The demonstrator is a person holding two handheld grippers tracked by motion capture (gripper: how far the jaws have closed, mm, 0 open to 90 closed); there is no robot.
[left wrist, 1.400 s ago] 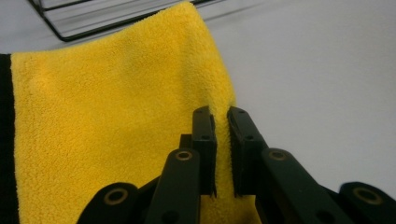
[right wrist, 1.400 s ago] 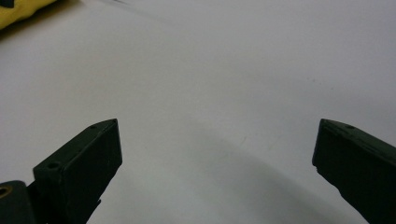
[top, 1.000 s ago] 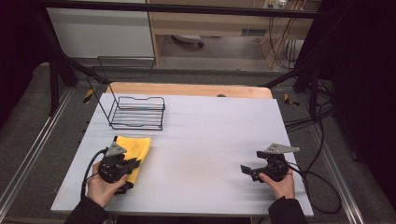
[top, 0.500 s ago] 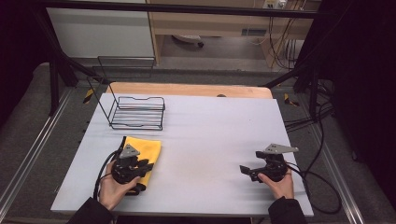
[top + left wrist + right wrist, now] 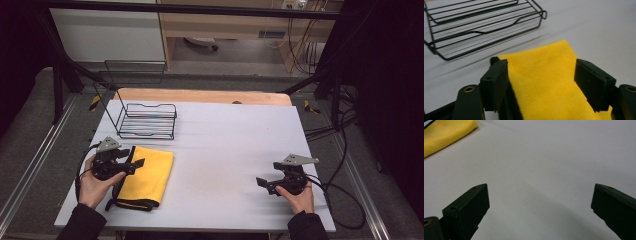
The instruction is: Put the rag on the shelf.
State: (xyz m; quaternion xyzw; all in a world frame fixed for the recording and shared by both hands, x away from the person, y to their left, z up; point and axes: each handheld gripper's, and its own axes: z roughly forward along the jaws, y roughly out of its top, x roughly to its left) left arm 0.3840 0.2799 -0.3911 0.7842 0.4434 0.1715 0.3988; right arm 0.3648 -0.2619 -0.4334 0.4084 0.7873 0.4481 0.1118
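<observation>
A folded yellow cloth (image 5: 147, 175) with a dark edge lies flat on the white table (image 5: 230, 140) at the front left. My left gripper (image 5: 134, 165) is held at the cloth's left edge and is open. Its jaws point right across the cloth. In the left gripper view the left gripper (image 5: 541, 66) has its jaws wide apart just above the yellow cloth (image 5: 544, 87), with nothing held. My right gripper (image 5: 262, 183) rests open near the front right. In the right gripper view the right gripper (image 5: 540, 188) spans bare table, with the cloth (image 5: 444, 132) far off.
A black wire rack (image 5: 147, 120) stands on the table behind the cloth, and the rack (image 5: 481, 22) is close ahead in the left gripper view. A wooden strip (image 5: 200, 96) runs along the table's far edge. Cables (image 5: 345, 200) trail off the right side.
My left gripper has moved left and a little farther from the front edge, uncovering more of the cloth. The right gripper has stayed put.
</observation>
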